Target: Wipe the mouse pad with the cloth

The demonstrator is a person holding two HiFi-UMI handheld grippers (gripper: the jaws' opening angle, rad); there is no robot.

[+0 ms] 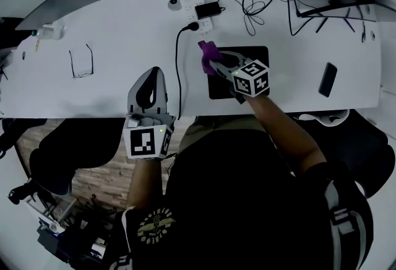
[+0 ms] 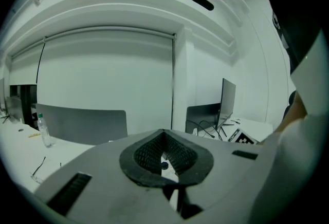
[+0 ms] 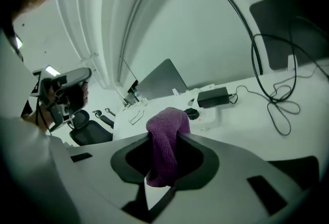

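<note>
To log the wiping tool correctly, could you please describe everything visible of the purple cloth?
The purple cloth looks like soft, finely looped fabric, bunched into a thick fold. The right gripper is shut on it: one rounded end bulges past the jaw tips, and the other hangs behind them. In the head view it sits at the far left corner of the black rectangular mouse pad. Whether it touches the pad cannot be told.

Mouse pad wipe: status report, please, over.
Right claw shut on purple cloth, over mouse pad far-left corner. Left claw shut, empty, held aside. Black cable runs beside pad.
</note>
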